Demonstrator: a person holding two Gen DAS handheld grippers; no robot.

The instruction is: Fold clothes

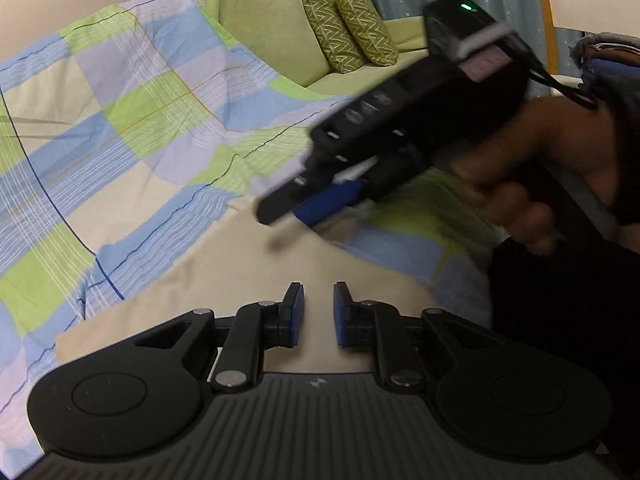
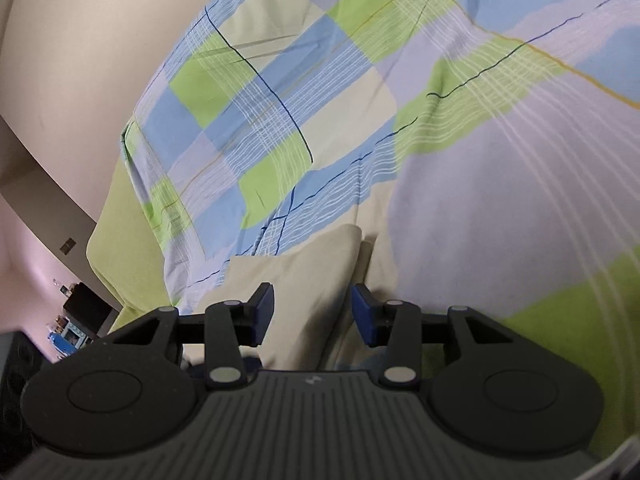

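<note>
Over beige garment [image 1: 256, 280], left gripper [image 1: 318, 312] parted, unmarked

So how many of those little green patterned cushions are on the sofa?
2: one cushion and a second cushion lean side by side against the green sofa back, beyond the plaid sheet. Others may be hidden.

Right tool [image 1: 296, 208] crosses ahead; plaid sheet [image 1: 132, 128] leftward clear.
</note>
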